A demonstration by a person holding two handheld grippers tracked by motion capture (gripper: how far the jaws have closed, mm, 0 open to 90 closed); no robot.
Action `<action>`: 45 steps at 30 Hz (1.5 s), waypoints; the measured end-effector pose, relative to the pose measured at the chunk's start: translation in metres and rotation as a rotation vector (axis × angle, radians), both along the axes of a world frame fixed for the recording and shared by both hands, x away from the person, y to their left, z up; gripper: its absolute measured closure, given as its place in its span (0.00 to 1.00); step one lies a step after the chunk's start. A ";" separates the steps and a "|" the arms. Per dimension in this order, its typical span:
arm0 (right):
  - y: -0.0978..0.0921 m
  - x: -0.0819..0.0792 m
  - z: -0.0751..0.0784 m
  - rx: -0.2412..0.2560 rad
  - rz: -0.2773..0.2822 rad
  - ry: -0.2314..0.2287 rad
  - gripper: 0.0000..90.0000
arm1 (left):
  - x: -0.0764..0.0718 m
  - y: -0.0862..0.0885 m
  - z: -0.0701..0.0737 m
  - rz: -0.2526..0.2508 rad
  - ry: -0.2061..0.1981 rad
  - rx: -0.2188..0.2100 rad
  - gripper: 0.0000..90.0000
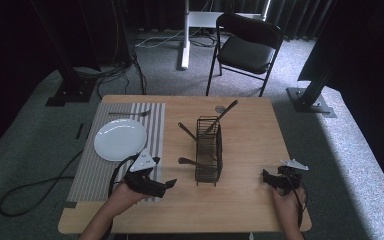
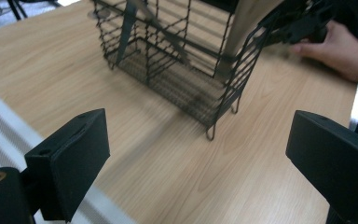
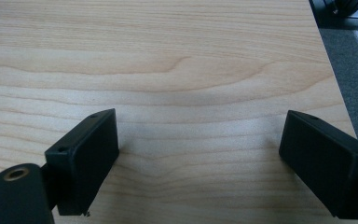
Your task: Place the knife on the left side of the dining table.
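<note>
The table [image 1: 250,135] is pale wood with a smooth, matt grain, and the black wire basket [image 1: 209,150] on it is thin metal with a fine mesh floor. The white plate [image 1: 120,139] looks glossy, resting on a striped grey cloth mat [image 1: 95,175], while the gripper jaws are matt black plastic and the floor is rough grey carpet [image 1: 30,150].

Black two-jaw left gripper [image 1: 169,184] and right gripper [image 1: 265,176], each topped by a grey triangular plate, trailing black cables; bare forearms
</note>
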State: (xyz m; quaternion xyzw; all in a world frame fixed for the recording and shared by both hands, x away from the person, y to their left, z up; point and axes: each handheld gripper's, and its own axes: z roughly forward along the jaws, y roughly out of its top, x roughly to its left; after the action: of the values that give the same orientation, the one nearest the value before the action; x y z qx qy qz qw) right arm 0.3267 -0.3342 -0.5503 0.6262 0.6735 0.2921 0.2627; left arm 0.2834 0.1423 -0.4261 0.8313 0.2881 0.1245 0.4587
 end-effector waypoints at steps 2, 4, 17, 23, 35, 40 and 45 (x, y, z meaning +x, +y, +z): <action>0.000 0.000 0.000 0.000 0.000 0.000 0.12 | 0.001 -0.005 0.003 -0.006 -0.003 -0.004 0.07; 0.000 0.000 0.000 0.000 0.000 0.000 0.12 | 0.001 -0.009 0.005 -0.011 -0.006 -0.012 0.07; 0.000 0.000 0.000 0.000 -0.001 0.000 0.13 | 0.009 -0.031 0.023 -0.046 -0.017 -0.057 0.28; 0.000 0.000 0.000 0.001 -0.001 0.000 0.13 | 0.012 -0.040 0.025 -0.038 -0.016 -0.070 0.48; 0.000 0.000 0.000 0.001 -0.002 0.000 0.13 | 0.015 -0.046 0.021 -0.039 0.016 -0.092 0.83; 0.000 0.000 0.000 0.001 -0.003 0.000 0.13 | 0.018 -0.046 0.022 -0.018 0.012 -0.091 0.86; 0.000 0.000 0.000 0.001 -0.003 0.000 0.13 | 0.022 -0.048 0.023 -0.010 0.000 -0.100 0.89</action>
State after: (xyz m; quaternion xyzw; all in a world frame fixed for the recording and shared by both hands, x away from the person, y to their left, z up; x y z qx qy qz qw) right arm 0.3267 -0.3342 -0.5503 0.6275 0.6722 0.2921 0.2627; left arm 0.3058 0.0946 -0.4030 0.8088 0.2897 0.1077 0.5004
